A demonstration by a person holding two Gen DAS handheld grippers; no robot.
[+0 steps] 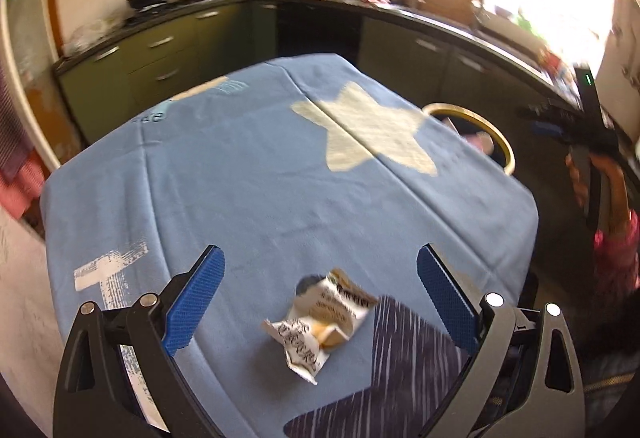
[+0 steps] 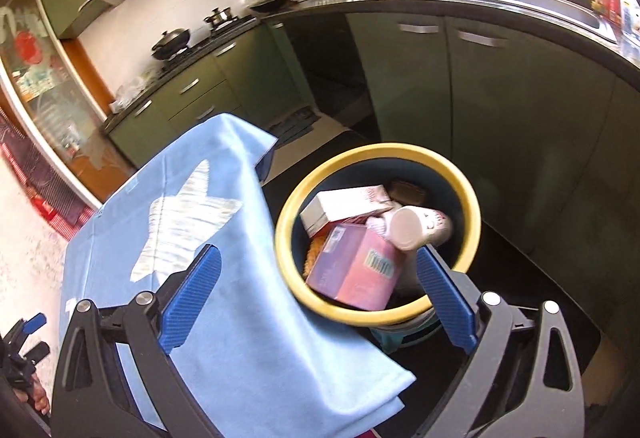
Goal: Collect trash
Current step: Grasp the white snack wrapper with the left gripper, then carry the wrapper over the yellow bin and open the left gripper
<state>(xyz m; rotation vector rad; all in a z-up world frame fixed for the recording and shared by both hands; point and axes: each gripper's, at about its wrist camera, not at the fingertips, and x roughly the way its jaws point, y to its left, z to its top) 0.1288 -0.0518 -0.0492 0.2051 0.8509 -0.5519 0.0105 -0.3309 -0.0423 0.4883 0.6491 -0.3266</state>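
left gripper (image 1: 320, 278) spread wide over crumpled wrapper (image 1: 320, 322), maybe touching tablecloth (image 1: 240, 178), right gripper (image 2: 320, 278) wide, empty, above bin (image 2: 288, 222)

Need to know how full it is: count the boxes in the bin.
2. A white box leans against the far-left side of the bin; a pink box lies in front of it, near the rim. More may be hidden beneath them.

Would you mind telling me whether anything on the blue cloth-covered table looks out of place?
Yes: one crumpled, torn-open white snack wrapper lies on the blue star-patterned tablecloth, between the open left gripper's fingers, untouched. Other trash already sits in the yellow-rimmed dark bin beside the table.
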